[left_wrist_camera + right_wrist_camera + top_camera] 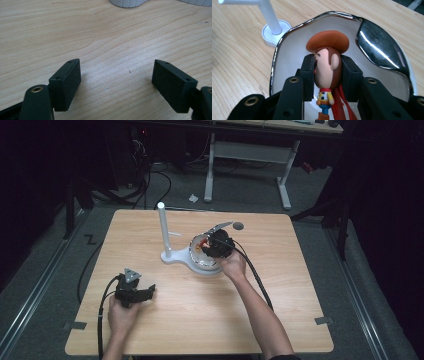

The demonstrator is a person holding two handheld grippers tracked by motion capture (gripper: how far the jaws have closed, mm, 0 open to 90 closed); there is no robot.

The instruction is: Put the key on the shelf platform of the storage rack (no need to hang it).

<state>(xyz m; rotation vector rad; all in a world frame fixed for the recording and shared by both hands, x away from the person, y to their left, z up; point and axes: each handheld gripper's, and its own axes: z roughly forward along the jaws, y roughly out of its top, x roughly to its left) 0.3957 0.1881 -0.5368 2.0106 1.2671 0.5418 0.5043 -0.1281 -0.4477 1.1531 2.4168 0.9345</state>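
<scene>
The right gripper (327, 72) pinches a cowboy figure (327, 62) by its head, jaws pressed on both sides, holding it over a shiny bowl (287, 53). A spoon (378, 47) rests on the bowl's rim. The bowl seems to sit on a white stand (170, 254) with an upright post. The left gripper (116, 82) rests well apart on the counter (105, 37), jaws spread with nothing between them.

Between the pads of our black right claw (328, 75) we see a cowboy figure (327, 67) with brown hat, yellow shirt and red strap. Behind it lies a white bowl (292, 57) with chrome rim; the bench (237, 62) is pale woodgrain.
</scene>
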